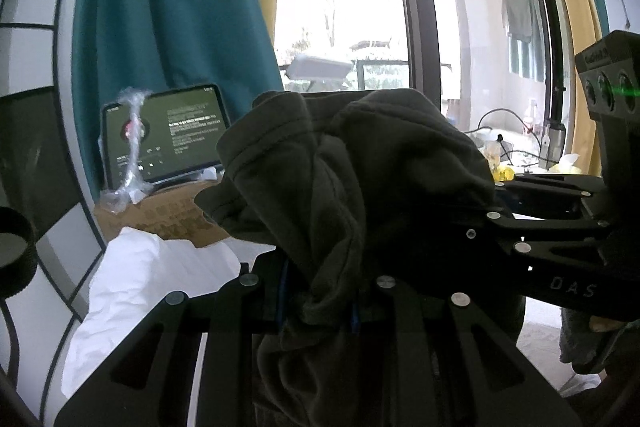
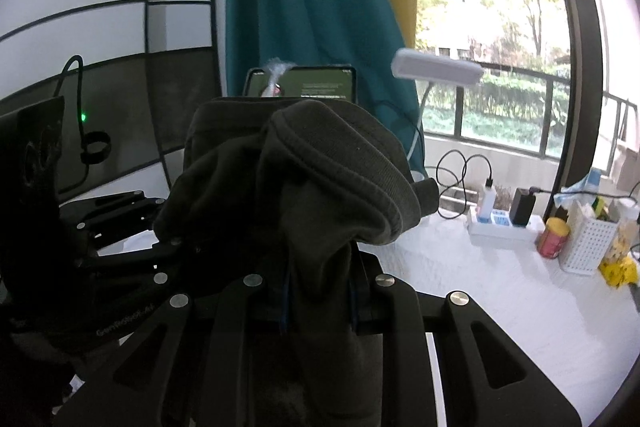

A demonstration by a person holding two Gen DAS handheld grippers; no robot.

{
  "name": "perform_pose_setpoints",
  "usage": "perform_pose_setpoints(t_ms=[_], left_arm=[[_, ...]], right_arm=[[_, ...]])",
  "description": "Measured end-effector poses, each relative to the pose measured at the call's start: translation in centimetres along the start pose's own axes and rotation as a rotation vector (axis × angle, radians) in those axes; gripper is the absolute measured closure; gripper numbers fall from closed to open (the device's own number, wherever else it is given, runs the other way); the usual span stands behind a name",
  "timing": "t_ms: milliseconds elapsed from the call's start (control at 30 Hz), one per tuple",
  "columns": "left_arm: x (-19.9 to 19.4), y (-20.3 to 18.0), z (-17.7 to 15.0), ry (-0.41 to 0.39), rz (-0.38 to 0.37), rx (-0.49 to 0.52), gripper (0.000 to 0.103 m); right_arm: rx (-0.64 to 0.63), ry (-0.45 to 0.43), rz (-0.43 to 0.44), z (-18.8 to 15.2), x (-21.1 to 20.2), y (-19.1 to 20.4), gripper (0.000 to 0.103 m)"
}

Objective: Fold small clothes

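A dark grey-green small garment (image 1: 360, 167) is bunched up and held in the air above the table. My left gripper (image 1: 318, 307) is shut on a fold of it; cloth spills over and between the jaws. My right gripper (image 2: 318, 303) is shut on another part of the same garment (image 2: 320, 167), near a ribbed hem. The right gripper shows at the right of the left wrist view (image 1: 540, 239), close beside the left one. The left gripper shows at the left of the right wrist view (image 2: 120, 251). The cloth hides the fingertips.
A white-covered table (image 2: 500, 307) lies below. A tablet (image 1: 172, 135) leans on a cardboard box (image 1: 168, 219) at the back, before a teal curtain (image 2: 312, 7). White crumpled cloth (image 1: 140, 287) lies left. A power strip (image 2: 500, 223), red can (image 2: 553, 237), white basket (image 2: 588, 243) and desk lamp (image 2: 436, 69) stand right.
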State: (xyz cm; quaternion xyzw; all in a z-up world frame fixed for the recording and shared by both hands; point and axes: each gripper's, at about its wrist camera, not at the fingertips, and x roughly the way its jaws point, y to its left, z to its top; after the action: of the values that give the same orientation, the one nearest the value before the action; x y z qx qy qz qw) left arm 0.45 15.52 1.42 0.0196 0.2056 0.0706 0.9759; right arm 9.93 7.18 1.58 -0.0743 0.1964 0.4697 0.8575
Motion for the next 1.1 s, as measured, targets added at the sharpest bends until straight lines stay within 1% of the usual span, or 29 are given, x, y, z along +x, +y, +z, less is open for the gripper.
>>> perform_pose_setpoints(t_ms=[167,333,667,1100], left_arm=[[1.9,0.1,-0.1,0.042,-0.010,0.004,0.082],[3.9,0.2,-0.3,0.065,-0.025,-0.009,0.082],[8.0,0.9,-1.5,0.126,-0.053,-0.041,0.082],[12.9,2.5,-3.2,0.223,-0.066,-0.031,0.082]], right_arm=[[0.032,0.028,0.006,-0.6,2.0,-1.3,0.081],[0.051,0.057,0.004,-1.1,3.7,-2.6,0.081],[0.084,0.144,0.001,-2.4,7.7,-5.0,0.080],[0.140,0.239,0.009,-4.3,13.1,-7.5,0.080]])
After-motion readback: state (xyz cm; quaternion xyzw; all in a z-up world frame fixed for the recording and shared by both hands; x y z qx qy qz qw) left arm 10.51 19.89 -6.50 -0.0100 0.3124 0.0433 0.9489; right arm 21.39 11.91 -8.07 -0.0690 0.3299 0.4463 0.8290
